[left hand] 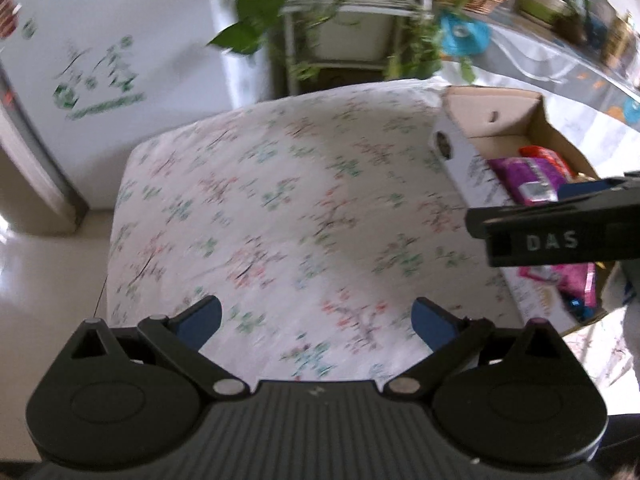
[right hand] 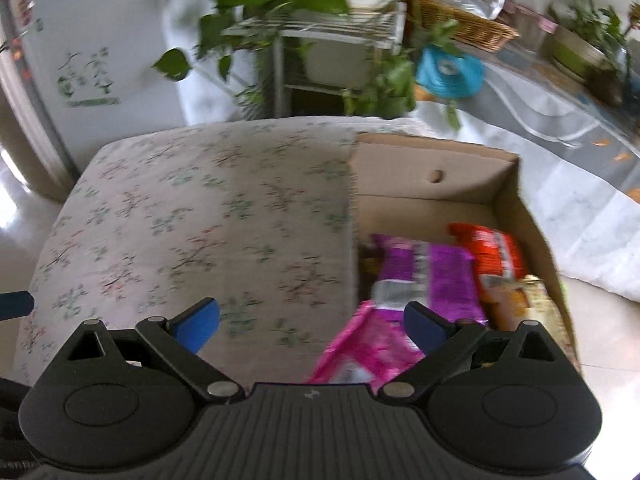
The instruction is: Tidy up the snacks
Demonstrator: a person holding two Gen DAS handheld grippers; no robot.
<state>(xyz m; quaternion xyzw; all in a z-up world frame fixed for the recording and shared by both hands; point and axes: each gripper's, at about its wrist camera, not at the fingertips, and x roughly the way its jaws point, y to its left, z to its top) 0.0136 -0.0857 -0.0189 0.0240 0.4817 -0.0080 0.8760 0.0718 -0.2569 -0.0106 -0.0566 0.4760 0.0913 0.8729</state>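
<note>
A cardboard box stands at the right of a floral-covered table. In it lie purple snack packs, a pink pack, an orange-red pack and a golden pack. My right gripper is open and empty, above the box's near left edge. My left gripper is open and empty above the floral cloth. In the left wrist view the box and purple packs show at right, partly hidden by the right gripper's body.
A plant stand with trailing green leaves stands behind the table. A wicker basket and potted plants sit on a counter at back right. A white fridge stands at the left. Tiled floor surrounds the table.
</note>
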